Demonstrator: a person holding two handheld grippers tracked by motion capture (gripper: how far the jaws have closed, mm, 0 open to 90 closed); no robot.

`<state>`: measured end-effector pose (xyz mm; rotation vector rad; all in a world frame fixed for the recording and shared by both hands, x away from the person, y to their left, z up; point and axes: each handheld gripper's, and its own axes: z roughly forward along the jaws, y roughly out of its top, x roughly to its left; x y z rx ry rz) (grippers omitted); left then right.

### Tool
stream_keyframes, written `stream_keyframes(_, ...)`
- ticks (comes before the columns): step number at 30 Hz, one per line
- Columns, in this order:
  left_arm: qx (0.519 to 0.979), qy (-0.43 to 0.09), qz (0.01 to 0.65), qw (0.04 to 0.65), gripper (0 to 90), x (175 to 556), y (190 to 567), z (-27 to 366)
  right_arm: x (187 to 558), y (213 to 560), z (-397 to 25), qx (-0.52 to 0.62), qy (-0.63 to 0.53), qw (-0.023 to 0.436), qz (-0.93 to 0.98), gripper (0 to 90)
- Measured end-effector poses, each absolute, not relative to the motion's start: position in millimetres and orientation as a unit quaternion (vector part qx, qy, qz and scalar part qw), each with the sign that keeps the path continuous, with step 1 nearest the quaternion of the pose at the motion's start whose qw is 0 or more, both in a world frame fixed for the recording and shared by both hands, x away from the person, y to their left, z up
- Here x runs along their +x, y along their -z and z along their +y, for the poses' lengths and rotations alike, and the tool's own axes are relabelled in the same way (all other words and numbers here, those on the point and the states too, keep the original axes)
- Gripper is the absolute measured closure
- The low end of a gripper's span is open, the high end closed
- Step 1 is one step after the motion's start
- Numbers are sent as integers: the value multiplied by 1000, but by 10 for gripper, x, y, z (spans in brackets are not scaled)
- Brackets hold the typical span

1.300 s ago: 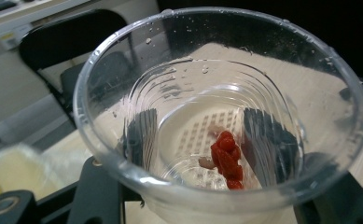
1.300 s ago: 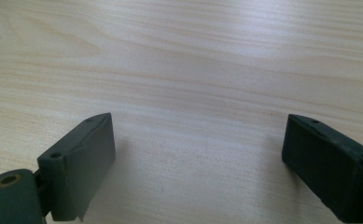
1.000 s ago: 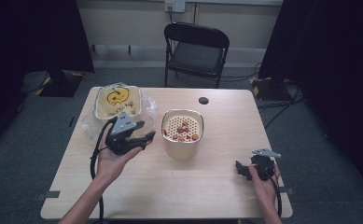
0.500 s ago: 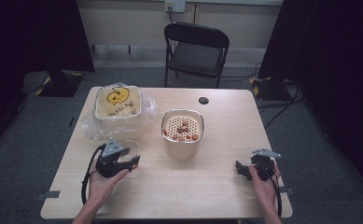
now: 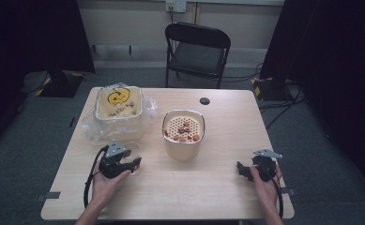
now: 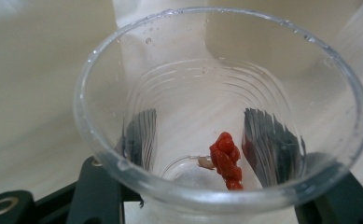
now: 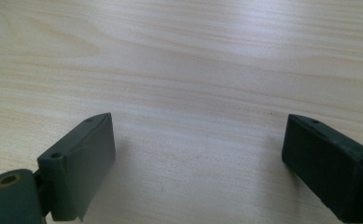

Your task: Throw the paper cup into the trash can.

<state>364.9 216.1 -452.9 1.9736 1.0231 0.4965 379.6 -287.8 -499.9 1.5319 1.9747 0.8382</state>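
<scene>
Left gripper view showed the left claw [image 6: 207, 205] clamped round a clear cup [image 6: 221, 116] holding red scraps [image 6: 226, 161]; the right claw [image 7: 207, 163] gaped empty over the worktop [image 7: 193, 56]. Next, probably, releasing the cup.

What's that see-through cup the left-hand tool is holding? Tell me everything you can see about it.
The clear plastic cup has thin ribbed walls, a rolled rim and a few droplets inside. It is clamped in the left gripper, whose black jaws press its sides and show through the walls. A small red lumpy piece lies near its bottom. In the high view the cup is low over the wooden table, near its front left.
</scene>
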Motion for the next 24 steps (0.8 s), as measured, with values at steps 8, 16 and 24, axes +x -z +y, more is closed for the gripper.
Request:
stream_keyframes(8, 762, -235, 378, 471, 463, 3740, 3797, 2230, 3796, 4999, -2878, 563, -308, 250, 725, 87)
stream_keyframes(16, 738, -264, 367, 501, 461, 4165, 3079, 2354, 3796, 4999, -2878, 563, -308, 250, 725, 87)
stream_keyframes(24, 722, -253, 422, 486, 452, 4765, 3140, 2564, 3796, 4999, -2878, 563, -308, 250, 725, 87)
